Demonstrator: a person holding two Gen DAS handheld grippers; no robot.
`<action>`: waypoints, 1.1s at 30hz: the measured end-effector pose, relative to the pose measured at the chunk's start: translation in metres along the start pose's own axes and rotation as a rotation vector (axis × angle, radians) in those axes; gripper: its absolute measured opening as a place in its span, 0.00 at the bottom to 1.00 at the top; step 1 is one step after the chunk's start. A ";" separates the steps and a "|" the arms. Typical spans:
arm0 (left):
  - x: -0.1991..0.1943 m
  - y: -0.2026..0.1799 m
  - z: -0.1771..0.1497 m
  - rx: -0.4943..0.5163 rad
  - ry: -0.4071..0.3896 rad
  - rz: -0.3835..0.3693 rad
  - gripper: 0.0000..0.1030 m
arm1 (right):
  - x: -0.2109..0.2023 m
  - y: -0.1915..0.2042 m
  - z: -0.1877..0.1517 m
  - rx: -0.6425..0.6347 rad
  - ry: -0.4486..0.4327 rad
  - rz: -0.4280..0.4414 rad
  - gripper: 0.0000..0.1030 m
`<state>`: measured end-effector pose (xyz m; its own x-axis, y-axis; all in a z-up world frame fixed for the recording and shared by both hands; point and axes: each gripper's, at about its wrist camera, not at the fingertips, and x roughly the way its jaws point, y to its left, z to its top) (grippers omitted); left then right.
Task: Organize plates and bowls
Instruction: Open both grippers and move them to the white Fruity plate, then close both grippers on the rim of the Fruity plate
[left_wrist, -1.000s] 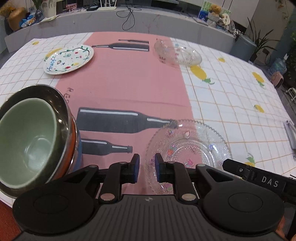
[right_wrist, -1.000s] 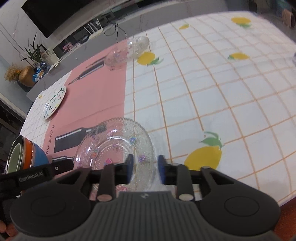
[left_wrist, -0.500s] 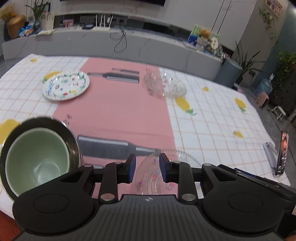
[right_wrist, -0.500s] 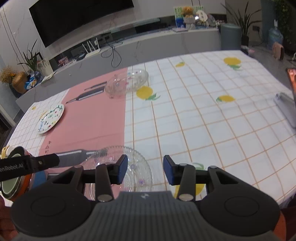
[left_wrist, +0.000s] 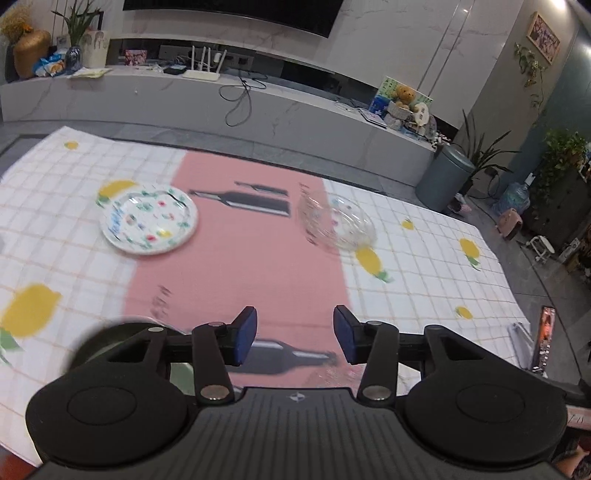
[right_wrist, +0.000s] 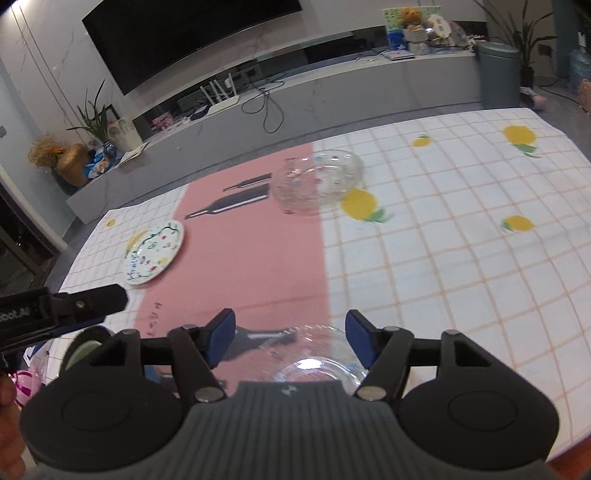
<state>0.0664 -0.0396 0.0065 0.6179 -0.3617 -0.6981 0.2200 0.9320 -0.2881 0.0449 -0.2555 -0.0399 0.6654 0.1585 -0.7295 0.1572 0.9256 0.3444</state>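
Glass and ceramic ware lies spread over the tabletop (left_wrist: 55, 236), which carries a white checked cloth with lemon prints and a pink runner (left_wrist: 240, 266) printed with dark bottles.

Left tongs (left_wrist: 294, 334): jaws spread, having just been opening, nothing between the blue pads. They hang above the near end of the runner. At the lower left of this view, largely hidden behind the tongs' body, sit the stacked bowls (left_wrist: 107, 339), blurred; a green inner surface shows in the gap below the arm.

Right tongs (right_wrist: 290, 339): jaws likewise spread and just been opening, nothing gripped. The near glass plate (right_wrist: 314, 358) lies flat on the tabletop below and between the pads, clear of both, straddling the edge of the runner. The left tongs' tip enters this view from the left edge, above the stacked bowls (right_wrist: 86, 347).

Far side: a painted plate (left_wrist: 149, 218) rests flat on the white cloth just left of the runner. A glass bowl (left_wrist: 338, 225) stands at the runner's right edge, beside a lemon print; its outline is blurred, and whether a second glass piece leans against it cannot be told. The two far items are well apart from each other and from the near ware.
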 end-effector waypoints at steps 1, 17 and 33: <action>-0.002 0.006 0.005 0.006 -0.001 0.006 0.57 | 0.004 0.006 0.004 -0.005 0.004 0.001 0.69; 0.031 0.147 0.077 0.055 0.034 0.115 0.59 | 0.116 0.091 0.053 -0.095 0.172 0.046 0.69; 0.133 0.255 0.076 -0.328 -0.009 0.029 0.45 | 0.260 0.139 0.083 -0.030 0.230 0.157 0.49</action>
<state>0.2617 0.1523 -0.1102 0.6275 -0.3330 -0.7038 -0.0518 0.8840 -0.4646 0.3006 -0.1145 -0.1329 0.4962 0.3711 -0.7849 0.0415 0.8929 0.4484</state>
